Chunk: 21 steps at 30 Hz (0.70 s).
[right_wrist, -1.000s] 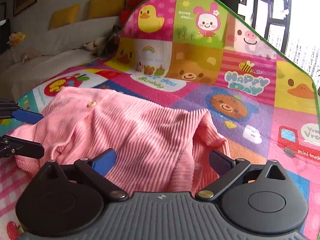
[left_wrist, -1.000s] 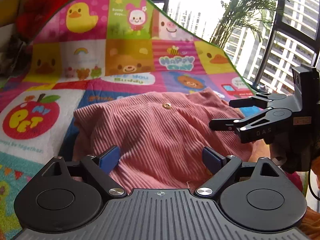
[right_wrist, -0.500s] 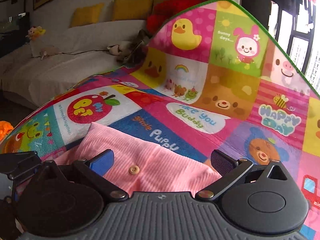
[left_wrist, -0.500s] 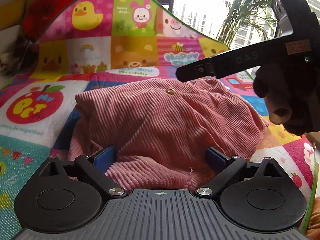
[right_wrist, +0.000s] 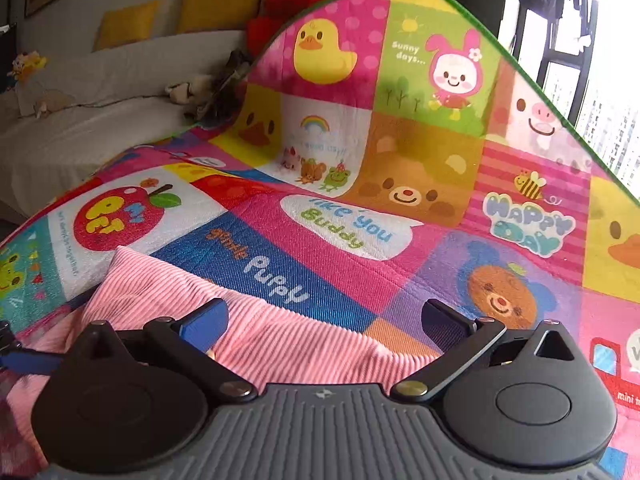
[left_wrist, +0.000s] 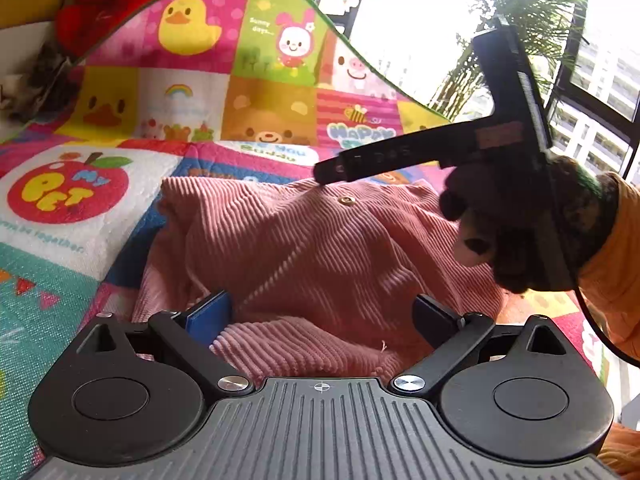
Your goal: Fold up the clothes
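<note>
Item under task: one pink ribbed garment [left_wrist: 320,248], lying in a loose heap on a patchwork play mat [left_wrist: 256,96] printed with cartoon animals. The mat's far part rises upright behind the heap. A small round button [left_wrist: 346,200] shows near the garment's far edge.

Left tongs [left_wrist: 322,314]: jaws spread wide, blue pads on either side of the garment's near folded edge. The fabric lies between the pads but is not pinched; whether either pad touches the cloth cannot be determined.

Right tongs [right_wrist: 324,320]: jaws likewise spread wide, gripping nothing. Its own camera shows them over the garment's far edge [right_wrist: 280,344], with bare mat beyond. From the left camera, this tool is seen side-on, held by a dark-gloved hand [left_wrist: 516,220] with an orange sleeve [left_wrist: 616,256], its tip [left_wrist: 332,170] just above the garment close to the button. Contact with the cloth cannot be confirmed.

Containers: none seen in either view.

Surroundings: a sofa [right_wrist: 100,120] with yellow cushions [right_wrist: 216,10] behind the mat, small soft toys [right_wrist: 188,90] on it; a window with a plant [left_wrist: 516,12] to the right.
</note>
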### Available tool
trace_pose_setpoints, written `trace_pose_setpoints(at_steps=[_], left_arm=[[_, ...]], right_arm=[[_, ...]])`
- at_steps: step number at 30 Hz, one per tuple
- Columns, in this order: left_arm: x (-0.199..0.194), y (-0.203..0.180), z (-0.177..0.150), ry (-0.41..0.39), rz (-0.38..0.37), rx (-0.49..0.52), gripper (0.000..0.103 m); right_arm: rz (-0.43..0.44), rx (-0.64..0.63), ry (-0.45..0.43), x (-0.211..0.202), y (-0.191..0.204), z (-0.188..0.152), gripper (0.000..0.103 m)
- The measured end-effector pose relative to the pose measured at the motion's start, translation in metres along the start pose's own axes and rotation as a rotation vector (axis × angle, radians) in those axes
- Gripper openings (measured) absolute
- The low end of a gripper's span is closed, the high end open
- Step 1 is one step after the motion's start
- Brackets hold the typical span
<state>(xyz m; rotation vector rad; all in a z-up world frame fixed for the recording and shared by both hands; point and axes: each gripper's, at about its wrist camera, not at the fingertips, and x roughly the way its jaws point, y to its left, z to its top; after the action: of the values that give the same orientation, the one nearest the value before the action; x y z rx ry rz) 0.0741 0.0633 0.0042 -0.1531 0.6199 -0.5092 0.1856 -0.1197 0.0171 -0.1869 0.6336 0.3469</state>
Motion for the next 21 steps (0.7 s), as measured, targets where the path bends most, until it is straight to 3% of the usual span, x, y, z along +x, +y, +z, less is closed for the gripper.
trace_pose_setpoints(at_steps=[5, 21], left_arm=[[0.000, 0.004, 0.000, -0.006, -0.018, -0.024, 0.101], [0.000, 0.012, -0.001, -0.012, 0.018, -0.077, 0.102]], right_arm=[[0.017, 0.102, 0.044, -0.025, -0.025, -0.052, 0.103], [0.094, 0.209, 0.037, -0.013, -0.043, -0.078, 0.103]])
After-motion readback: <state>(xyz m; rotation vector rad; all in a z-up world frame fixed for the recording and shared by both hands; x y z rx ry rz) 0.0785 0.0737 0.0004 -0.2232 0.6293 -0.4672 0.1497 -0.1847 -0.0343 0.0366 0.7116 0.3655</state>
